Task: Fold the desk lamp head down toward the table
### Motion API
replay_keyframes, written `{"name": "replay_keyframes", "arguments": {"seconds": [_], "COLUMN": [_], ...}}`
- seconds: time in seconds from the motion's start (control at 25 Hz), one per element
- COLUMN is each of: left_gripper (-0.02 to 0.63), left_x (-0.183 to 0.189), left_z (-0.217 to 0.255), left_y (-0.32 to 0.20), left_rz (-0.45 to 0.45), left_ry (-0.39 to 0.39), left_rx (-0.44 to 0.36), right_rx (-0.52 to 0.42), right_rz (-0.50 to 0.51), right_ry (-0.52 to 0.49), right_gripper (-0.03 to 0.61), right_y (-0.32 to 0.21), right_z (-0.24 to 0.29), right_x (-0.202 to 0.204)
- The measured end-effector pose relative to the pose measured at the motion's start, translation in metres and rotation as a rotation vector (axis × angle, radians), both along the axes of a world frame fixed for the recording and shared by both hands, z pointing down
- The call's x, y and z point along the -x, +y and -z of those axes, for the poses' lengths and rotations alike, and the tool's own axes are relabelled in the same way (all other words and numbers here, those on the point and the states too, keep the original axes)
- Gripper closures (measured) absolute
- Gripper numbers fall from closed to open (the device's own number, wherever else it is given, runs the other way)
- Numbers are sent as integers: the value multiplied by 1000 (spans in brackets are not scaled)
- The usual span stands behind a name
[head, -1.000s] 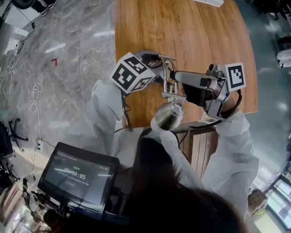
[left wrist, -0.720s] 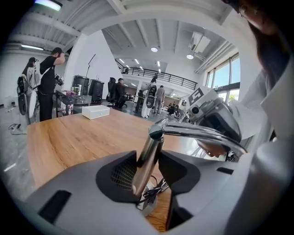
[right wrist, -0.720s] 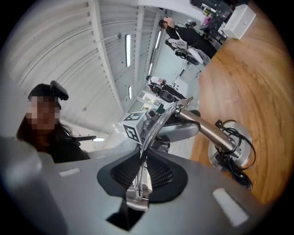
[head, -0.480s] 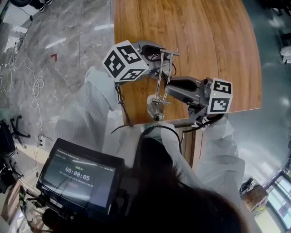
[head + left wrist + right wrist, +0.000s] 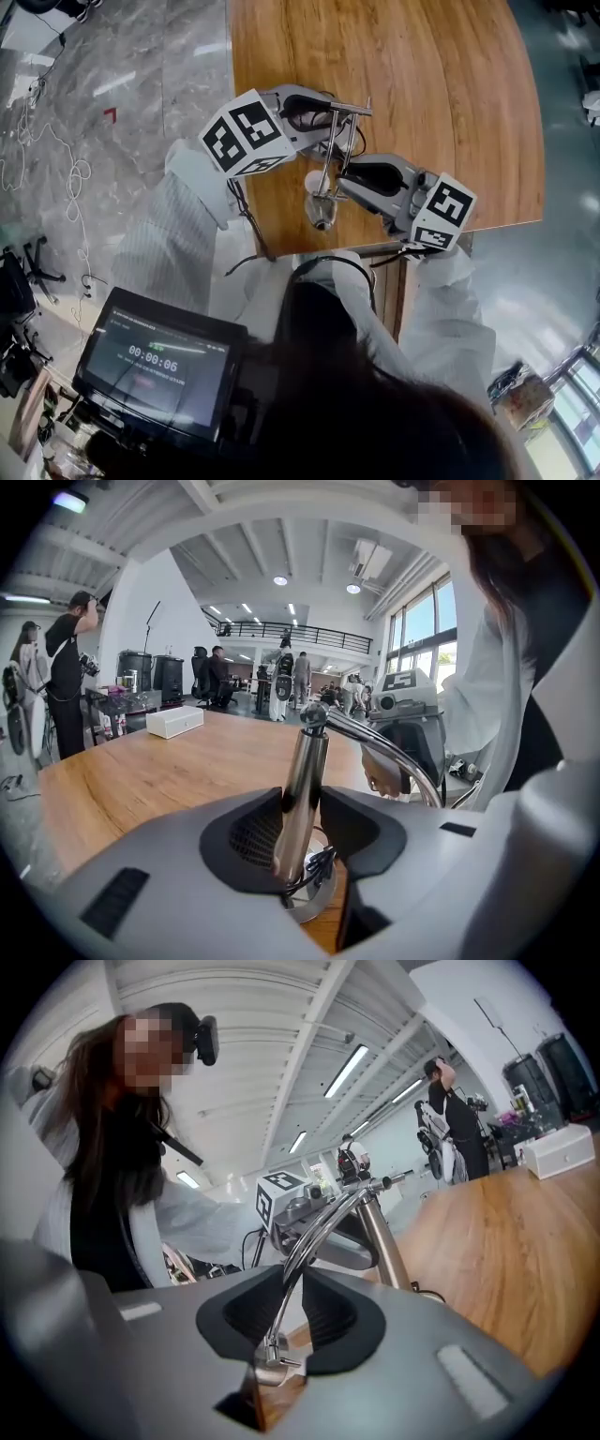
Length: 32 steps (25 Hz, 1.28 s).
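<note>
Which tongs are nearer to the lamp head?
Right. The right tongs, opening, have the curved arm between them, close to the lamp head; the left tongs, closing, clasp the upright post, farther away.

Your table (image 5: 422, 75) is warm-toned wood with a rounded edge. It stands on a grey marble floor (image 5: 141, 112), where white cables (image 5: 56, 159) trail along the left edge of the head view. A white box (image 5: 174, 721) rests on the table's far side. Tall windows (image 5: 422, 658) and round ceiling lights (image 5: 280, 579) light the hall.
</note>
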State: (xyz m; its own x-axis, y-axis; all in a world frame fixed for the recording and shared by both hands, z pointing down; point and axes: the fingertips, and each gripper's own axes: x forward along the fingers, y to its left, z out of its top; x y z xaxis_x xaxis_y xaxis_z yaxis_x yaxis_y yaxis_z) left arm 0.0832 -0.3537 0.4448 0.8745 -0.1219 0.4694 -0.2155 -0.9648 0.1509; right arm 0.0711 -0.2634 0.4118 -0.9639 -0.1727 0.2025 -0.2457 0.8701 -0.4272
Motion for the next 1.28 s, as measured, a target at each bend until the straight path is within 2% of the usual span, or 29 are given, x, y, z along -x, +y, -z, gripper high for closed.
{"name": "replay_keyframes", "arguments": {"seconds": [0.12, 0.28, 0.44, 0.6, 0.76, 0.84, 0.92, 1.08, 1.16, 1.2, 1.24, 1.28], "left_gripper": [486, 486, 486, 486, 486, 486, 486, 486, 486, 488, 526, 595], "left_x": [-2, -6, -7, -6, -4, 2, 21, 74, 86, 89, 90, 89], "left_z": [-1, -2, -3, -5, -7, -15, -29, -24, 4, 21, 40, 58], "left_y": [1, 3, 4, 2, -5, -9, -12, -4, 6, 12, 18, 25], "left_rz": [-3, -4, 4, 14, 50, 134, 255, 546, 656, 698, 733, 761], "left_ry": [-10, -7, 3, 9, 18, 40, 43, 48, 73, 87, 103, 122], "left_rx": [-8, -2, 8, 14, -9, 8, 33, 45, 2, -33, -71, -104], "right_rx": [-70, -101, -95, -89, -33, -22, -20, -46, -115, -157, -195, -220], "right_rz": [0, -3, -9, -27, -54, -73, -125, -349, -442, -479, -517, -561], "right_ry": [60, 86, 88, 87, 105, 125, 122, 96, 113, 119, 121, 120], "right_gripper": [514, 514, 480, 480, 500, 505, 505, 520, 576, 577, 577, 577], "right_y": [-3, -6, -11, -15, -19, -20, -21, -20, -15, -12, -8, -5], "right_z": [-10, -19, -25, -29, -33, -37, -36, -7, 17, 30, 43, 55], "right_x": [0, -4, -7, -6, -5, -7, -13, -29, -34, -35, -35, -36]}}
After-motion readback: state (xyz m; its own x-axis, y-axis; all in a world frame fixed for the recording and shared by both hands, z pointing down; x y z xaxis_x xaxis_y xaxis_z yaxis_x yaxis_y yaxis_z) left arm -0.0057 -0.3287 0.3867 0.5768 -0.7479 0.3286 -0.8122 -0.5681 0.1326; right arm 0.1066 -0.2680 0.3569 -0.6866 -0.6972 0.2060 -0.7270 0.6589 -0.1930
